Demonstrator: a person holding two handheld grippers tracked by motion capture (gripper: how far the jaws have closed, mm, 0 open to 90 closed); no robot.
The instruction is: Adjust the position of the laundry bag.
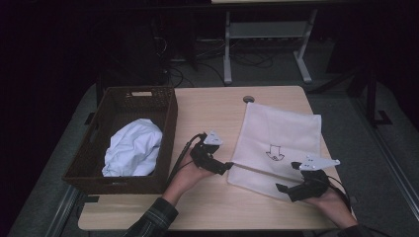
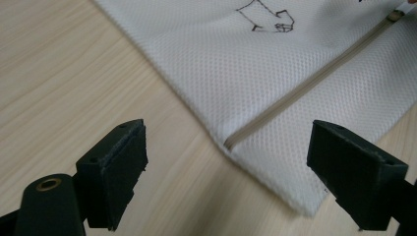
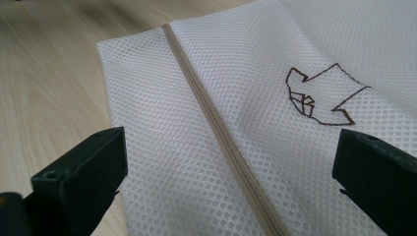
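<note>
- Mesh laundry bag [image 1: 279, 143] lies flat on the table [image 1: 212, 108], zipper [image 3: 221, 137] shut.
- Left gripper [image 1: 228, 166] and right gripper [image 1: 280, 187] gape empty at its edge.
- White cloth [image 1: 133, 148] waits in the basket [image 1: 168, 143]; unzipping and loading seem left.

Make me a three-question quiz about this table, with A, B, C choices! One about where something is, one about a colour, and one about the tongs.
1. Where is the crumpled white cloth?
A. in the brown basket
B. on the mesh bag
C. on the floor

2. What colour is the mesh bag?
A. red
B. white
C. black

3. How are the left tongs?
A. clamped on the cloth
C. open, holding nothing
B. shut on the zip

Answers:
1 A: the cloth lies inside the basket's walls.
2 B: all views show white mesh with a beige zip.
3 C: the jaws stand wide apart over the bag's corner.
</note>
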